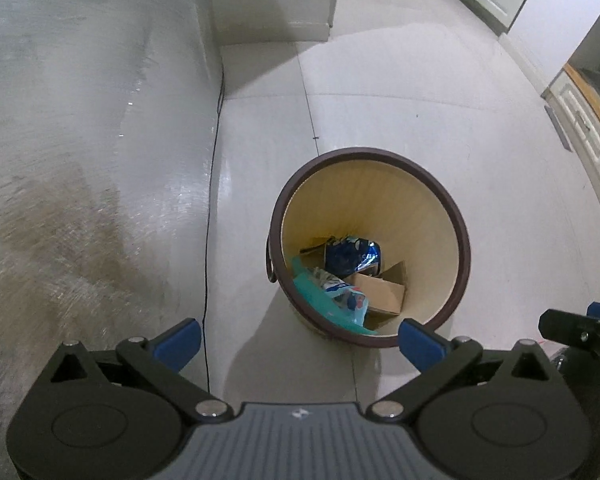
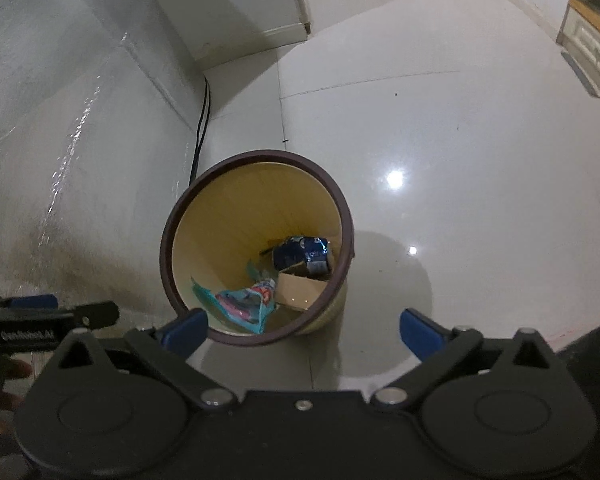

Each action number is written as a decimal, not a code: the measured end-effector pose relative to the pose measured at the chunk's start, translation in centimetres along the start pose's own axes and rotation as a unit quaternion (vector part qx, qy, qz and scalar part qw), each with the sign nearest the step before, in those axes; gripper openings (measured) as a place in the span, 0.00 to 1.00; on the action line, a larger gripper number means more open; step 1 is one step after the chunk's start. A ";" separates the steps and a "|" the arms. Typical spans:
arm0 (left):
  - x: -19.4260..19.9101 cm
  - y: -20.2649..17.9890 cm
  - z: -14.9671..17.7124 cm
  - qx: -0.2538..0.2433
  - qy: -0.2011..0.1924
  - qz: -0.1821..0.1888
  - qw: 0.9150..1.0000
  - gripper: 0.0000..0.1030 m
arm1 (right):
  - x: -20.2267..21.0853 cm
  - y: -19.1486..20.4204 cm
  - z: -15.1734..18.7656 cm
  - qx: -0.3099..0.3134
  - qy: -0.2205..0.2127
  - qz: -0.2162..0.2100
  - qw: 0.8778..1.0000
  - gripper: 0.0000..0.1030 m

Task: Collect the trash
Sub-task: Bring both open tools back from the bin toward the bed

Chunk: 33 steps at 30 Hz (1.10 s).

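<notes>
A round bin with a dark brown rim (image 1: 440,184) and pale yellow inside stands on the floor, also in the right wrist view (image 2: 332,184). In it lie a dark blue foil wrapper (image 1: 350,258) (image 2: 302,254), a brown cardboard box (image 1: 384,294) (image 2: 300,288) and a teal snack bag (image 1: 332,300) (image 2: 244,300). My left gripper (image 1: 300,344) is open and empty, above the bin's near rim. My right gripper (image 2: 304,332) is open and empty, above the bin's near rim.
A grey wall (image 1: 80,120) stands to the left, with a black cable (image 1: 210,240) (image 2: 202,120) running down along its foot. The glossy tiled floor (image 2: 460,140) spreads right. White cabinets with a wooden top (image 1: 580,120) stand at the far right.
</notes>
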State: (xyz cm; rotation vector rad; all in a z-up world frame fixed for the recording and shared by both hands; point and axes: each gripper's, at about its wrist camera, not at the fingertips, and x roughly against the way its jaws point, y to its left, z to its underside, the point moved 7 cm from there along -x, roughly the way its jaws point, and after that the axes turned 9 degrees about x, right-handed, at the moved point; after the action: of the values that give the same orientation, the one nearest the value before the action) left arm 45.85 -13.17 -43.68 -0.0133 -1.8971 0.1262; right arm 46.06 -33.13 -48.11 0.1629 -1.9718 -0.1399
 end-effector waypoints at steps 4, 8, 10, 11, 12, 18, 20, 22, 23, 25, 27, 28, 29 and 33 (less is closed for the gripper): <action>1.7 0.2 1.0 0.002 -0.014 -0.007 1.000 1.00 | 2.1 0.0 0.4 0.000 -0.016 0.007 1.000 1.00; 3.0 0.6 1.9 0.009 -0.022 -0.012 1.000 1.00 | 3.8 0.1 0.9 0.004 -0.028 0.016 0.999 1.00; 3.8 0.8 2.1 0.012 -0.029 -0.014 0.999 1.00 | 4.6 0.2 1.3 0.009 -0.031 0.021 0.999 1.00; 4.2 0.9 2.3 0.014 -0.032 -0.013 0.999 1.00 | 5.2 0.3 1.5 0.013 -0.034 0.023 0.999 1.00; 4.8 0.9 2.4 0.015 -0.036 -0.012 0.999 1.00 | 5.7 0.4 1.7 0.017 -0.036 0.025 0.999 1.00; 8.8 0.4 3.1 0.007 -0.074 0.000 0.997 1.00 | 9.6 0.9 3.0 0.027 -0.067 0.030 0.997 1.00; 10.2 0.0 3.5 0.002 -0.087 0.005 0.996 1.00 | 11.0 0.9 3.6 0.028 -0.078 0.033 0.996 1.00; 11.6 -0.2 3.9 -0.001 -0.098 0.011 0.995 1.00 | 12.8 0.8 4.1 0.026 -0.091 0.037 0.995 1.00; 12.4 -0.3 4.2 -0.002 -0.104 0.013 0.995 1.00 | 13.5 0.7 4.2 0.023 -0.097 0.038 0.994 1.00; 14.1 -0.5 4.7 -0.006 -0.117 0.017 0.993 1.00 | 15.1 0.7 4.6 0.017 -0.112 0.038 0.993 1.00; 16.0 -0.8 5.3 -0.014 -0.135 0.021 0.991 1.00 | 17.1 0.7 5.1 0.016 -0.129 0.039 0.991 1.00; 16.9 -0.9 5.5 -0.017 -0.144 0.024 0.989 1.00 | 18.0 0.7 5.3 0.016 -0.138 0.040 0.989 1.00; 18.0 -1.2 5.7 -0.018 -0.152 0.028 0.988 1.00 | 19.1 0.8 5.5 0.017 -0.148 0.041 0.988 1.00; 21.8 -1.4 6.4 -0.019 -0.181 0.045 0.982 1.00 | 22.4 1.2 6.4 0.018 -0.179 0.040 0.983 1.00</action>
State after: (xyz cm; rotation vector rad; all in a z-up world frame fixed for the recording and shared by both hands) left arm 32.82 -13.53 -25.01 -0.1092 -2.2642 0.1630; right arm 31.32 -35.84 -30.24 0.0867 -2.3366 -0.0845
